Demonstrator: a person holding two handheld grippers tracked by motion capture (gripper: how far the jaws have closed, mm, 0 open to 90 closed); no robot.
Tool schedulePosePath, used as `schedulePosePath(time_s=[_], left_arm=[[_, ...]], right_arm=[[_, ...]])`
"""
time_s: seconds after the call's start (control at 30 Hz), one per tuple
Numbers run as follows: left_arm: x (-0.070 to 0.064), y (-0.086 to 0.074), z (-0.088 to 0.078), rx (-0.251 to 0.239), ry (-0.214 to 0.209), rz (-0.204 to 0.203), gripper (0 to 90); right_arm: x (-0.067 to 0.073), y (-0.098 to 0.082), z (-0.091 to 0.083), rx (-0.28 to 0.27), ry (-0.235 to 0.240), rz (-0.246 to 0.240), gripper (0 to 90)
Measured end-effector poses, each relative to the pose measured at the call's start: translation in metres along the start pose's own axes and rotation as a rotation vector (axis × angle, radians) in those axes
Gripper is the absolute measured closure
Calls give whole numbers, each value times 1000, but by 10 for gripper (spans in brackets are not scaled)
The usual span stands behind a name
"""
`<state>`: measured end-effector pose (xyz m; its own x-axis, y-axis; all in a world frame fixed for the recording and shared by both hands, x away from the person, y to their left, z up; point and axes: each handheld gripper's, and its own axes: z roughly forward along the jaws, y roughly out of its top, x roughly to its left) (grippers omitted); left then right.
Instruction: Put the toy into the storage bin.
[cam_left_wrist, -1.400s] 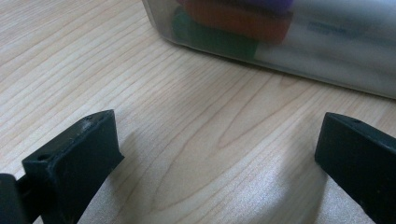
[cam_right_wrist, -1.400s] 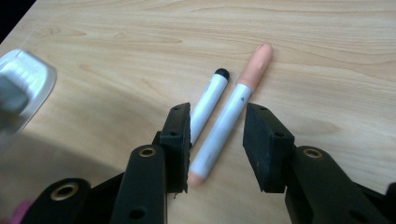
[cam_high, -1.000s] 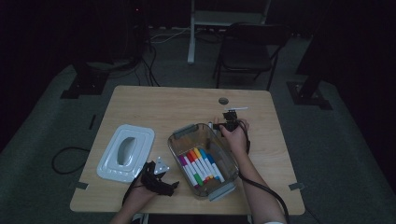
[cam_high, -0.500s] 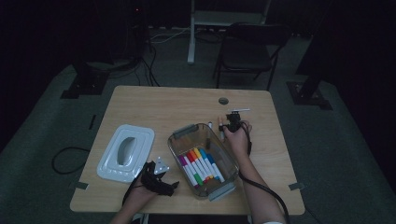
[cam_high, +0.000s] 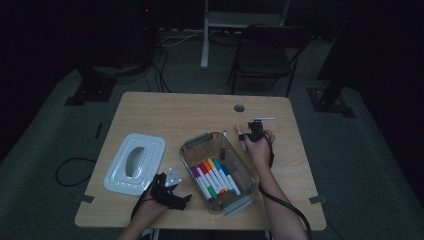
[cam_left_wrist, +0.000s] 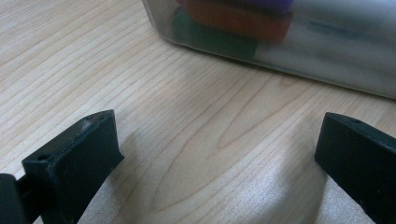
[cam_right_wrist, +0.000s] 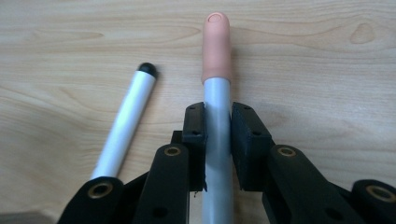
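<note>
The right gripper (cam_right_wrist: 217, 122) is clamped on a marker (cam_right_wrist: 217, 154) with a peach cap. Its jaws have just been closing, and now the pads press on the grey barrel from both sides. The marker lies on the counter (cam_high: 180, 112) just beside the far right corner of the clear box (cam_high: 196, 143), with its cap pointing away from the person. A second marker (cam_right_wrist: 125, 119), white with a black tip, lies close by on the wood, a little apart from the first one.

The left gripper (cam_left_wrist: 219, 154) rests low on the counter near the front of the box, wide open with nothing between its jaws. The white lid (cam_high: 134, 162) sits off to the left.

The marker looks light and stiff — easy to lift. But it is round and smooth, so I think it could roll or slip in the pads. The grip is on the barrel, below the cap, and that seems a good place — the cap might pop off if it were squeezed there. Holding it near the middle should keep it from tipping when it goes up.

More markers (cam_high: 216, 178) with bright caps lie side by side in the box, so this one probably goes in next to them.
</note>
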<state>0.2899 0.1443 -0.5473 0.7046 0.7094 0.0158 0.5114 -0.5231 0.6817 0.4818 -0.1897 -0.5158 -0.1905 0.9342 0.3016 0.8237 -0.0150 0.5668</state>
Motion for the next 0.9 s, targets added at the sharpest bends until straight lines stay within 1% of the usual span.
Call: schedulePosePath(time_s=[0.2,0.23,0.27,0.3,0.33,0.37,0.43,0.5,0.6,0.7,0.9], left_arm=[[0,0,0,0,0,0,5],[0,0,0,1,0,0,5],[0,0,0,0,0,0,5],[0,0,0,0,0,0,5],[0,0,0,0,0,0,5],[0,0,0,1,0,0,5],[0,0,0,1,0,0,5],[0,0,0,0,-1,-2,5],[0,0,0,0,-1,-2,5],[0,0,0,0,-1,-2,5],[0,0,0,0,-1,-2,5]], right_arm=[[0,-2,-22,-12,41,4,765],[0,-3,-26,-22,47,5,766],[-1,-3,-29,-21,52,-1,766],[-1,-4,-32,-17,61,4,766],[-1,-5,-36,-26,65,2,766],[-1,-6,-39,-21,64,-2,766],[0,-8,-46,-28,75,0,765],[2,-9,-54,-29,74,-17,765],[6,-10,-68,-34,87,-25,765],[10,-10,-85,-63,102,-41,766],[22,-11,-118,-104,156,-54,766]])
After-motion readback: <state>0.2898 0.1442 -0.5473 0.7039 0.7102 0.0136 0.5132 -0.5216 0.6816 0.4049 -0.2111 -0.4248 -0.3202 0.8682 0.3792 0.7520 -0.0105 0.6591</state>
